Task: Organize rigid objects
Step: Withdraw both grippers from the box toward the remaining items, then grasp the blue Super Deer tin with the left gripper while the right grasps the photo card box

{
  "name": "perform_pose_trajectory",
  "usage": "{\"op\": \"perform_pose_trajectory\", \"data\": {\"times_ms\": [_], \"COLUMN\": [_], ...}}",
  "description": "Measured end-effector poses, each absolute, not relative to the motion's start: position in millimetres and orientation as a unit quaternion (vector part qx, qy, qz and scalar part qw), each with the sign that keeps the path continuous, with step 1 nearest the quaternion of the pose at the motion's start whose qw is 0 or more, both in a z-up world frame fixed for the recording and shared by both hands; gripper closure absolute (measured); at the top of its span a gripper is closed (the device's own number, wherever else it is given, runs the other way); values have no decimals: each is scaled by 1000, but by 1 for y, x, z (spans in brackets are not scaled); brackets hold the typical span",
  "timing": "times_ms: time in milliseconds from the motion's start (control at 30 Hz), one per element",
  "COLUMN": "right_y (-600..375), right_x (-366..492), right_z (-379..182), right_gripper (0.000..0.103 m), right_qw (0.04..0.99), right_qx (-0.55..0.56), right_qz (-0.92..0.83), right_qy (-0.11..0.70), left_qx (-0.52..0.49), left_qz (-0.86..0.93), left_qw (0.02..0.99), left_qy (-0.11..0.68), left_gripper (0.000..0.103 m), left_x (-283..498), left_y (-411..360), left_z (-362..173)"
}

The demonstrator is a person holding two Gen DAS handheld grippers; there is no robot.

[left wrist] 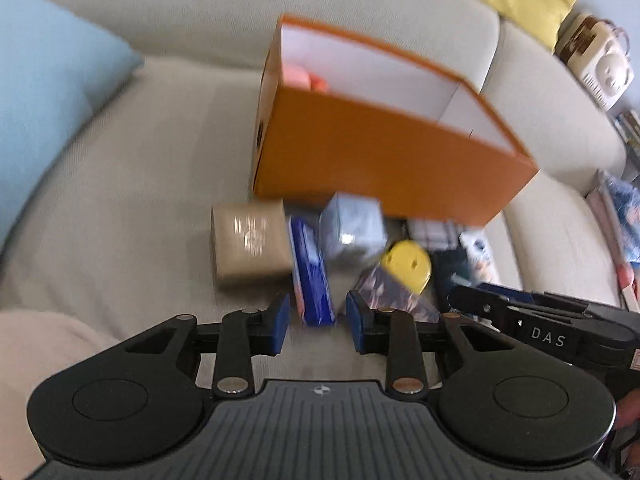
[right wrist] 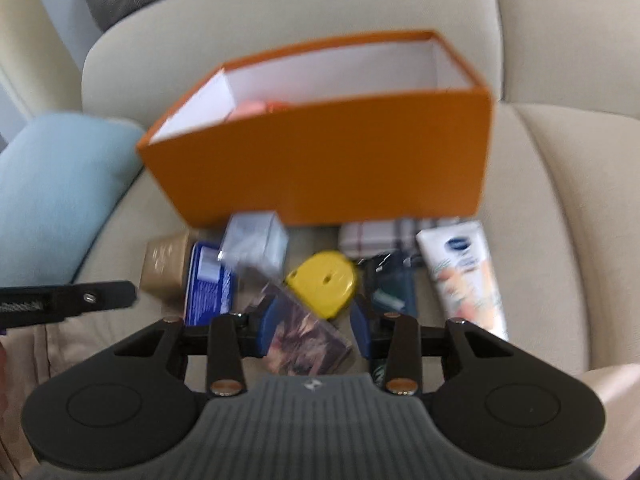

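Two grippers hover over sofa clutter before open orange box point(right wrist: 320, 152). Left gripper point(left wrist: 318, 320) partly open, empty, above blue carton point(left wrist: 312, 276). Right gripper point(right wrist: 312, 328) partly open, nothing clamped, patterned packet point(right wrist: 304, 340) and yellow tape measure point(right wrist: 324, 284) beyond tips. Likely step: choosing next rigid item. Advice: centre jaws on tape measure's flat sides, avoid lotion tube point(right wrist: 464, 276), lift clear of box rim.

Home living room: beige sofa point(left wrist: 120, 208), blue cushion point(left wrist: 48, 92), books point(left wrist: 630, 128).
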State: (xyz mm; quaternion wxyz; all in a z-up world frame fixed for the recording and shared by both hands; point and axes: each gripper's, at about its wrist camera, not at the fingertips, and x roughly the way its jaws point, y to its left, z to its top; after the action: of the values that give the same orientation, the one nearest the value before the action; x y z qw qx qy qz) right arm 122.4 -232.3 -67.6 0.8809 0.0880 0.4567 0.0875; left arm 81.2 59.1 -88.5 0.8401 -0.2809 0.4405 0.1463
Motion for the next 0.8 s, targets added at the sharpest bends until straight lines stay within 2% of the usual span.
{"op": "perform_pose_trajectory", "data": {"times_ms": [567,633,700,800], "right_y": [-175,-167,-159,-146], "right_x": [124,124,122,119], "right_z": [-112,-117,-120,-126], "right_gripper": [60,56,51,46], "right_qw": [859,855,856,852], "right_qx": [-73,-94,-125,-178], "right_qz": [136,141,146,151], "right_qy": [487,490,480,469], "left_qx": [-323,-324,-325,-331], "left_qz": [164,164,162,157], "left_qw": [801,799,798,797], "left_qy": [476,479,481,481], "left_gripper": [68,70,80,81], "left_x": [118,122,124,125], "left_y": [70,72,73,74], "left_z": [-136,-139,-142,-145]}}
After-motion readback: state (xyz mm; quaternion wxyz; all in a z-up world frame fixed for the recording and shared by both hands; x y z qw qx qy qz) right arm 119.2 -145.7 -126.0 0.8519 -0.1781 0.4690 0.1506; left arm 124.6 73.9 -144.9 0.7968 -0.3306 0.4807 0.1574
